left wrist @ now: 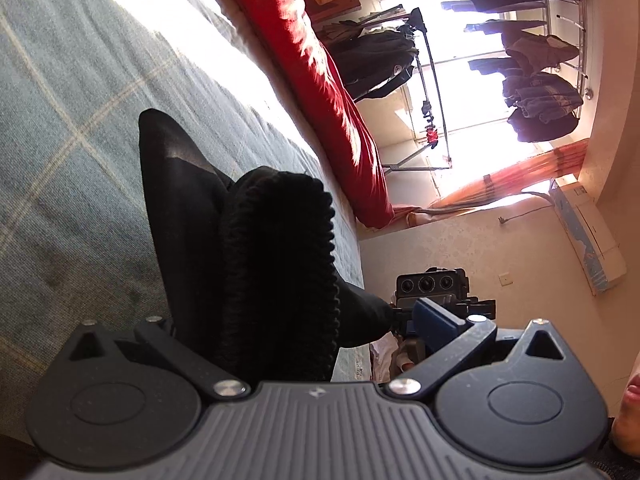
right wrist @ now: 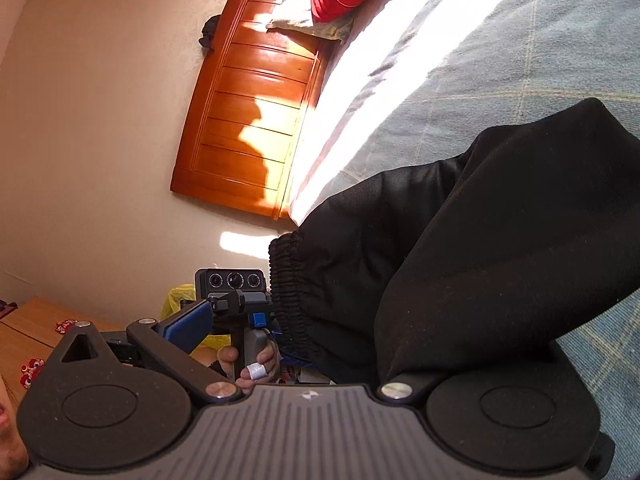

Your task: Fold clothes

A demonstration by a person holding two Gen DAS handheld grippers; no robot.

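Black fabric trousers with a ribbed elastic waistband [left wrist: 276, 272] are held up over the blue checked bedspread [left wrist: 72, 128], clamped between the left gripper [left wrist: 320, 320] and right gripper [right wrist: 304, 328].

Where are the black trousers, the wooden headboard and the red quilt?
trousers [right wrist: 460, 240], right wrist view, on the leg fabric.
headboard [right wrist: 248, 120], right wrist view, on its slats.
quilt [left wrist: 320, 60], left wrist view, on its sunlit side.
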